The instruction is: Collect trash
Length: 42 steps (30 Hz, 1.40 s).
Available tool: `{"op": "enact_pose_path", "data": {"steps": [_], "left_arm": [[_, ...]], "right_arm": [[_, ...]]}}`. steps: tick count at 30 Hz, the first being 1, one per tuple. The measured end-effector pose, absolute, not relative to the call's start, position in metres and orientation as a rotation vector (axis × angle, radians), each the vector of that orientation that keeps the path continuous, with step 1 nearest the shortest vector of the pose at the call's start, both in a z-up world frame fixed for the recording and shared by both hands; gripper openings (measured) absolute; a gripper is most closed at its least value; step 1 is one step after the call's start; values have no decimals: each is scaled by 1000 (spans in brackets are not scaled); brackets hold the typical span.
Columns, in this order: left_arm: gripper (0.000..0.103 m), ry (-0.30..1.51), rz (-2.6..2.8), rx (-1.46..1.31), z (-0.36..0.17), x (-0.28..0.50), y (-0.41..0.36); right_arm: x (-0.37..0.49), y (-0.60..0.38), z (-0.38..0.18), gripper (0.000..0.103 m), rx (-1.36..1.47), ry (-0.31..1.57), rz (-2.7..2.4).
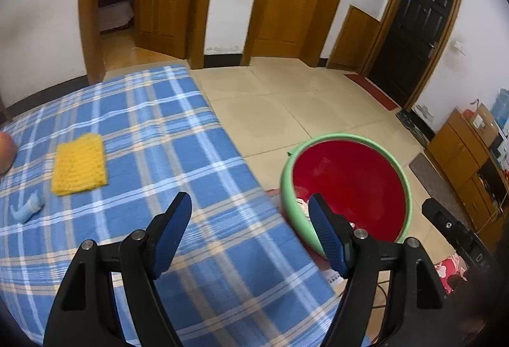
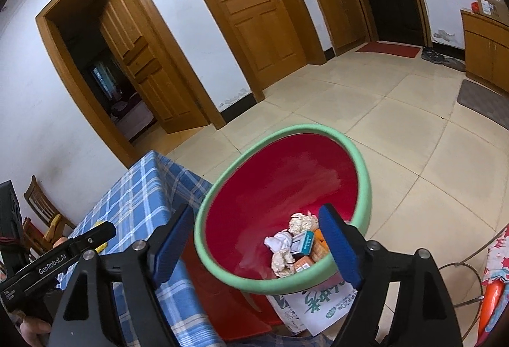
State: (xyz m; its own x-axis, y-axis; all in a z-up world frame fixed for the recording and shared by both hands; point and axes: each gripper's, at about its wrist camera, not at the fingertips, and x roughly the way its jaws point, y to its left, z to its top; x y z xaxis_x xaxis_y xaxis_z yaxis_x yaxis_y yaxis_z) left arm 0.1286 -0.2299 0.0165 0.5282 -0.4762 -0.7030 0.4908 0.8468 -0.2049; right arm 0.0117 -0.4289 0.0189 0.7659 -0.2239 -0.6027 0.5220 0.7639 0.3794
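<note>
Both grippers' jaws spread and empty, right gripper (image 2: 257, 246) above the basin (image 2: 362, 169) holding crumpled trash (image 2: 300, 240), left gripper (image 1: 249, 219) over the desk (image 1: 152, 130) — the blurred blue scrap (image 1: 27, 208) may slip a hasty pinch.

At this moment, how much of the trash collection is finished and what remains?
Done: crumpled paper, a white wad and small boxes already lie in the red basin. In hand: nothing; the left gripper and right gripper are both open. Left: a crumpled blue scrap on the plaid tablecloth, beside a yellow cloth.
</note>
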Motion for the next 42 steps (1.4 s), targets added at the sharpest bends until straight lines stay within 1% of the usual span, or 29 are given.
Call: {"op": "enact_pose_path", "data": {"steps": [16, 24, 42], "left_arm": [[75, 786, -455, -30, 33, 135, -150], [75, 762, -384, -43, 38, 142, -108], [75, 798, -193, -46, 14, 167, -20]], "right_arm": [[35, -380, 32, 85, 515, 594, -310], [58, -351, 30, 86, 485, 632, -250], [108, -296, 25, 87, 426, 706, -122]]}}
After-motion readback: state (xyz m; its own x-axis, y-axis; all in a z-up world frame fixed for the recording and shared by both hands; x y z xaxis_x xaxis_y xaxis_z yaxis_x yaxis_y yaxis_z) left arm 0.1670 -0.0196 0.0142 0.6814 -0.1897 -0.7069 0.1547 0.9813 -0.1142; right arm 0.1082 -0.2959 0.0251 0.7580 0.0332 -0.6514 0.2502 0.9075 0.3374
